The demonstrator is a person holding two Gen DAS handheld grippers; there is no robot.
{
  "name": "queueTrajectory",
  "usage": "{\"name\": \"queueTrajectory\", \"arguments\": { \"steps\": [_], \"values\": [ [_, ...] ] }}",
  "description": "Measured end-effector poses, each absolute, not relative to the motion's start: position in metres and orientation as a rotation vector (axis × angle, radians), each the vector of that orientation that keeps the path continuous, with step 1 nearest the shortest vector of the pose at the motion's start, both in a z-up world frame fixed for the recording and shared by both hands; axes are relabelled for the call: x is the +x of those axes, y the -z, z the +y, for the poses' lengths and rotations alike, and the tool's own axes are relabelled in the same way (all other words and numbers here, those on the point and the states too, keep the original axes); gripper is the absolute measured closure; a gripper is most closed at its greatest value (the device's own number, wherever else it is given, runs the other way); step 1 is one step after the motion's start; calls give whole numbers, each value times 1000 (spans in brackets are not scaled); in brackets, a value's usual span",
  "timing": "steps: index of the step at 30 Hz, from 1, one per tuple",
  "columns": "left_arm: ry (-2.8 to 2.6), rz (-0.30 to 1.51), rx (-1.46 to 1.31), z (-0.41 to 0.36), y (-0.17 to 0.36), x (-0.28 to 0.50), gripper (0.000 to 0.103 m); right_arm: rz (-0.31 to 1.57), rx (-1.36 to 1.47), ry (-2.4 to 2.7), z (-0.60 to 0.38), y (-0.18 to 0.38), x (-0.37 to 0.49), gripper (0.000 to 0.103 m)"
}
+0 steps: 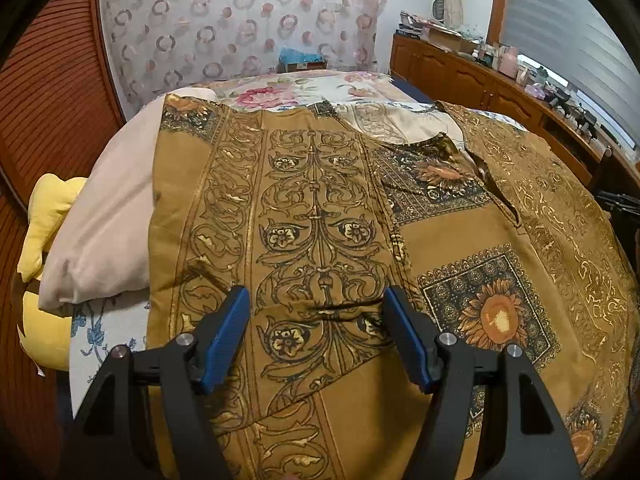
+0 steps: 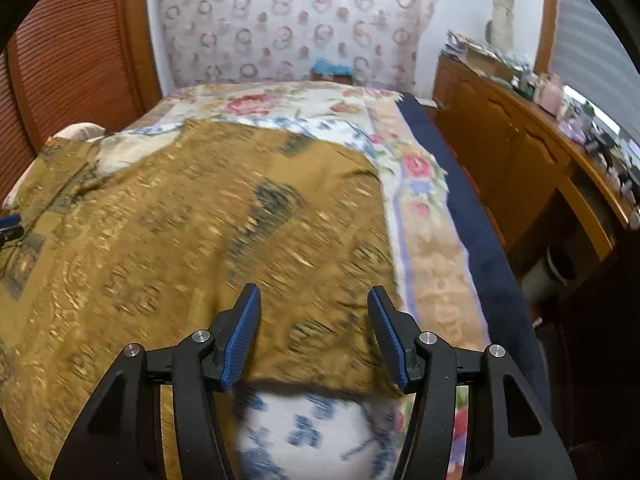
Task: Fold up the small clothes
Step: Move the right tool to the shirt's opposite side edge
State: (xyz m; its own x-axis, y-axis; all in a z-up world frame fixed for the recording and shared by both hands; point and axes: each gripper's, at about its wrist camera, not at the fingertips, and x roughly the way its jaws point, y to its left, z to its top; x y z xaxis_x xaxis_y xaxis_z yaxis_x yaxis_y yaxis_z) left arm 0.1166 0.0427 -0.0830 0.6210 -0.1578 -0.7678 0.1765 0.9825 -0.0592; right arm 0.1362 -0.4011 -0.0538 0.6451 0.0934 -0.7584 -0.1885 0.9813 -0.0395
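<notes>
Two claws, left (image 1: 316, 336) and right (image 2: 314, 334), both released and empty, hover above the garment (image 1: 328, 216) spread across the bed (image 2: 432, 264) at frame centre; soft, light, probably best pinched at its edge.

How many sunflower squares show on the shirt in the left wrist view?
4: one at the far left corner, one below the neckline, one mid-right, one partly cut off near bottom right. Folds may hide others.

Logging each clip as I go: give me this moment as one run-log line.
garment: spread on bed, one side folded over | left gripper: open above it, empty | right gripper: open at near hem, empty
</notes>
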Motion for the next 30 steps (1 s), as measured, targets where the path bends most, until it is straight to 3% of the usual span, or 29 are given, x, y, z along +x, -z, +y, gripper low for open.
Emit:
{"name": "queueTrajectory", "arguments": {
  "steps": [9,20,27,30],
  "values": [
    [212,895,62,33,85,122,24,888,-66,-141,-426,62,130,46],
    [223,899,63,30,85,124,20,920,58,-200,-444,69,129,46],
    [228,900,63,31,85,124,19,910,27,-216,-440,66,124,61],
    [230,900,66,31,85,126,18,894,-44,-181,-434,62,122,74]
  ]
}}
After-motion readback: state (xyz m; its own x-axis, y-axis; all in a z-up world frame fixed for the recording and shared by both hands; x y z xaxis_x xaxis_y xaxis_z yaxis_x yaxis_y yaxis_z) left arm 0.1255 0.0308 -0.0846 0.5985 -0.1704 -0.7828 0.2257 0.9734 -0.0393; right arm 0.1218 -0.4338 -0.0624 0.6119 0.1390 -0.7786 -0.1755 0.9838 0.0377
